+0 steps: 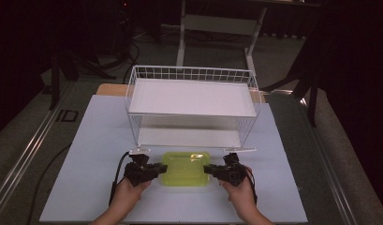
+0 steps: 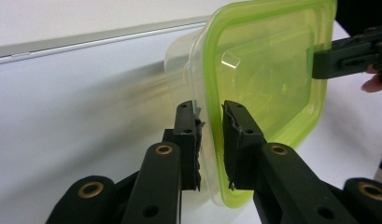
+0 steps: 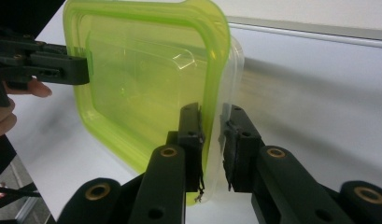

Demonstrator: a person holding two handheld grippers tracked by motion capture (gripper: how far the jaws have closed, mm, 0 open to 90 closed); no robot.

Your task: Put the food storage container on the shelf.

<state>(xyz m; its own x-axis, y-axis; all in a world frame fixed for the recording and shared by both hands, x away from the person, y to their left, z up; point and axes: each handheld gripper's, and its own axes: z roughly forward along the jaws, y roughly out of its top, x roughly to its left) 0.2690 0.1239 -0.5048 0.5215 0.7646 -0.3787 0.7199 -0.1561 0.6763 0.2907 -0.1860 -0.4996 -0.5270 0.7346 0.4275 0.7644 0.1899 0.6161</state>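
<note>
Now both grippers' fingers (image 2: 240,140) clench opposite rims of the green-lidded container (image 1: 186,168)

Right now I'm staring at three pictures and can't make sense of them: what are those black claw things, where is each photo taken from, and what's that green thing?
No robot here: a person holds a hand-operated gripper in each hand. The high view looks down on the white table from above the person. The left gripper and right gripper pinch opposite edges of a clear food container with a lime-green lid. Behind it stands a white wire shelf rack with two tiers.

The other two pictures come from small cameras riding on each gripper, looking along its black fingers. In the left gripper view, the left gripper has its fingers on either side of the lid's rim. The right gripper view shows the right gripper doing the same at the other end.
</note>
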